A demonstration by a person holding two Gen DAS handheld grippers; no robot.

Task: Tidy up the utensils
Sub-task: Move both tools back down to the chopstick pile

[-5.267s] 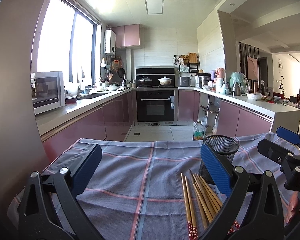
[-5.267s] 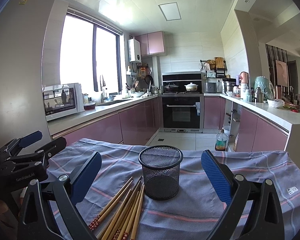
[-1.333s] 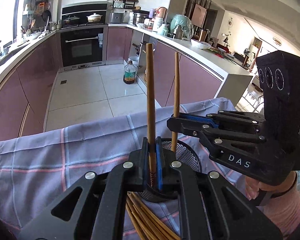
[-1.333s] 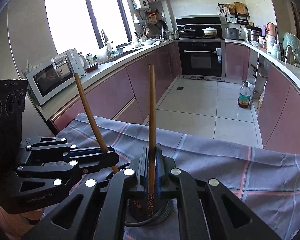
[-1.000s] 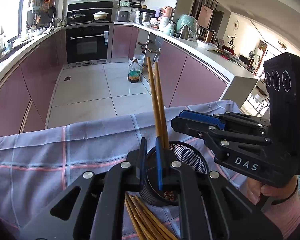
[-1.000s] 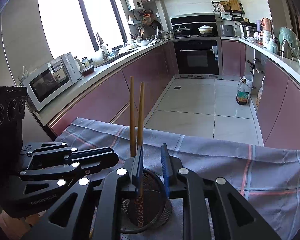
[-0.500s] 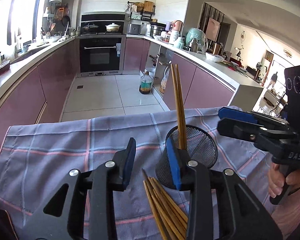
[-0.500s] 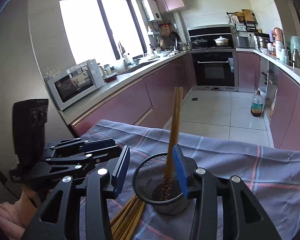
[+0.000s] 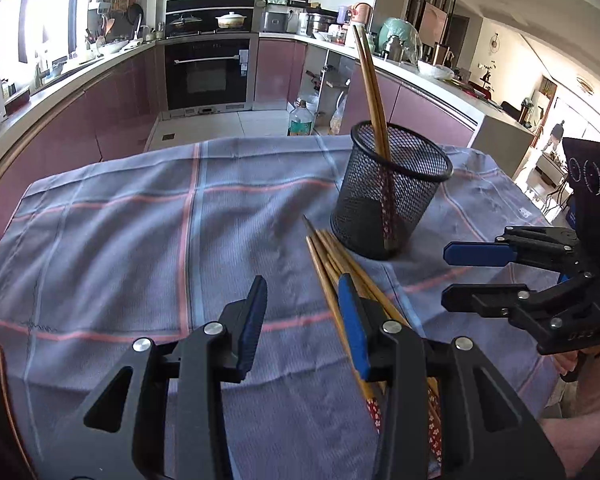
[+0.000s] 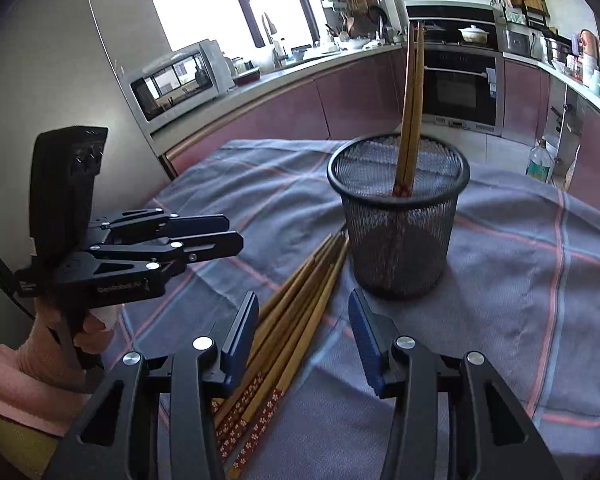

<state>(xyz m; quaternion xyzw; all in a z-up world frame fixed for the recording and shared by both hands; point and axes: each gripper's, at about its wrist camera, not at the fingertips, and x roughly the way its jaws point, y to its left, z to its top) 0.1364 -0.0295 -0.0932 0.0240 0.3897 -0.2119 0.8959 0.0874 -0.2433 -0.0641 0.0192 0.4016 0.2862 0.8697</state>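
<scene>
A black mesh cup (image 9: pixel 392 196) (image 10: pixel 398 220) stands on the plaid cloth with two wooden chopsticks (image 9: pixel 370 92) (image 10: pixel 411 112) upright in it. Several more chopsticks (image 9: pixel 342 272) (image 10: pixel 296 312) lie in a bundle on the cloth in front of the cup. My left gripper (image 9: pixel 302 322) is open and empty, low over the bundle's left side. My right gripper (image 10: pixel 304 340) is open and empty, above the bundle's patterned ends. Each gripper shows in the other's view, the right one (image 9: pixel 478 276) and the left one (image 10: pixel 224 236).
The grey-blue plaid cloth (image 9: pixel 140 240) covers the table. Behind it are the kitchen floor, pink cabinets, an oven (image 9: pixel 208 76) and a microwave (image 10: pixel 176 76) on the counter at left. A hand in a pink sleeve (image 10: pixel 4 376) holds the left gripper.
Both grippers let go of one chopstick each into the cup, opened, then pulled back and down towards the bundle lying on the cloth.
</scene>
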